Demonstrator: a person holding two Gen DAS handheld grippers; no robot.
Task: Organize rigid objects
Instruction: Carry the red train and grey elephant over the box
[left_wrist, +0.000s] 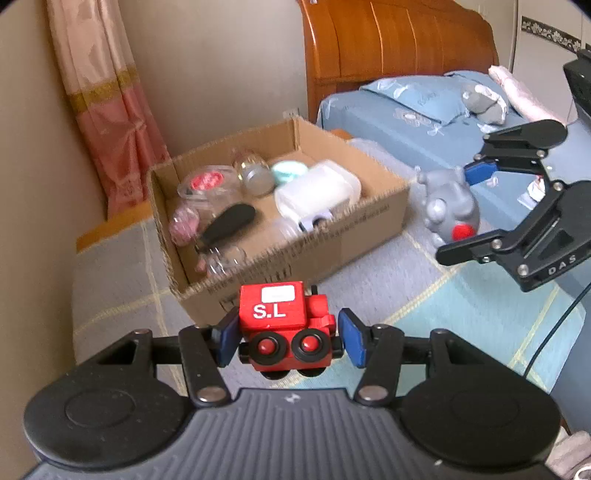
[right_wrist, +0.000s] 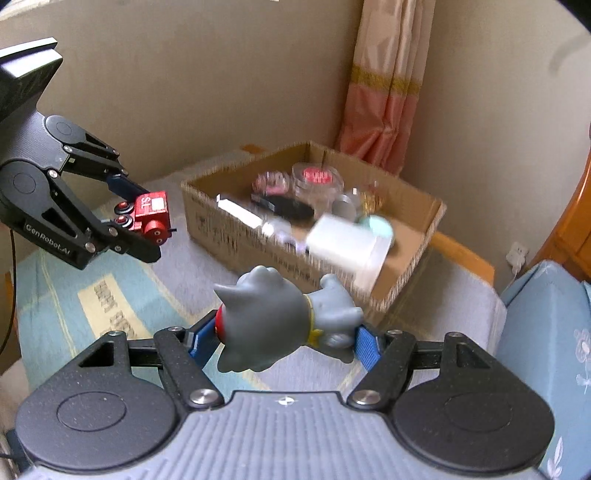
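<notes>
Red wooden toy train (left_wrist: 286, 325), stiff and light, sits clamped by its flat sides in the left gripper (left_wrist: 288, 339), near the cardboard box (left_wrist: 295, 254). Right gripper (right_wrist: 284, 341) pinches a smooth grey cat figurine (right_wrist: 273, 321), likely slippery, aloft nearby.

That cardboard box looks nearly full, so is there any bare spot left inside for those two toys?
The cardboard box has bare floor in its middle, between the black case and the white container. The wall side is crowded with jars. Outside, the blanket in front lies bare.
</notes>
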